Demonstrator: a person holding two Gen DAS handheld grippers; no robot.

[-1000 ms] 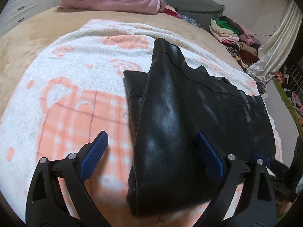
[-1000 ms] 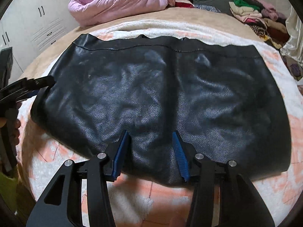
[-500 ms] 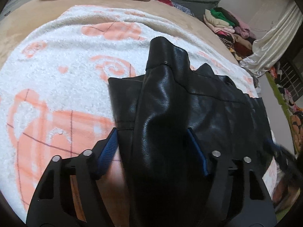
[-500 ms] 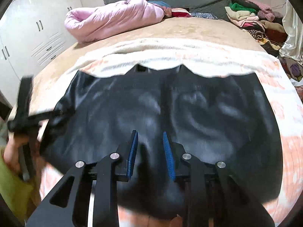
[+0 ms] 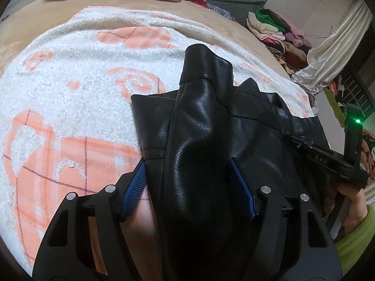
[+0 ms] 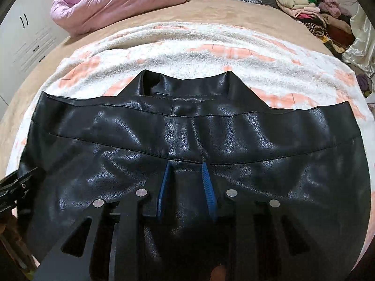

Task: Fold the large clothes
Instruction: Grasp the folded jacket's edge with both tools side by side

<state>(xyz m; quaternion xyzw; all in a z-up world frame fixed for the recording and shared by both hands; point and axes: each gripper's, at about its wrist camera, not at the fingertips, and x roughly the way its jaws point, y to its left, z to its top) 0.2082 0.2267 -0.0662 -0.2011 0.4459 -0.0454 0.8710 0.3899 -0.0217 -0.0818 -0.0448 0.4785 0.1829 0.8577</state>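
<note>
A black leather garment [image 5: 201, 121] [image 6: 257, 140] lies spread on a white and orange blanket [image 5: 70, 93] [image 6: 211, 37] on the bed. My left gripper [image 5: 188, 185] is shut on a thick raised fold at the garment's side edge, and the leather bulges up between the blue pads [image 5: 136, 187]. My right gripper [image 6: 186, 182] is shut on the near hem, held doubled over the garment's middle, short of the collar points. The right gripper also shows at the right of the left wrist view [image 5: 328, 161], held by a hand in a green sleeve [image 5: 354, 213].
A pink duvet [image 6: 117, 2] lies at the head of the bed beside a grey pillow [image 5: 234, 0]. A pile of folded clothes [image 6: 311, 7] sits at the far right by a pale curtain [image 5: 332, 46]. White cupboards [image 6: 25, 35] stand to the left.
The left jaws narrowed from wide open onto the side fold and then held still. The right jaws narrowed on the near hem and carried it forward over the garment toward the collar.
</note>
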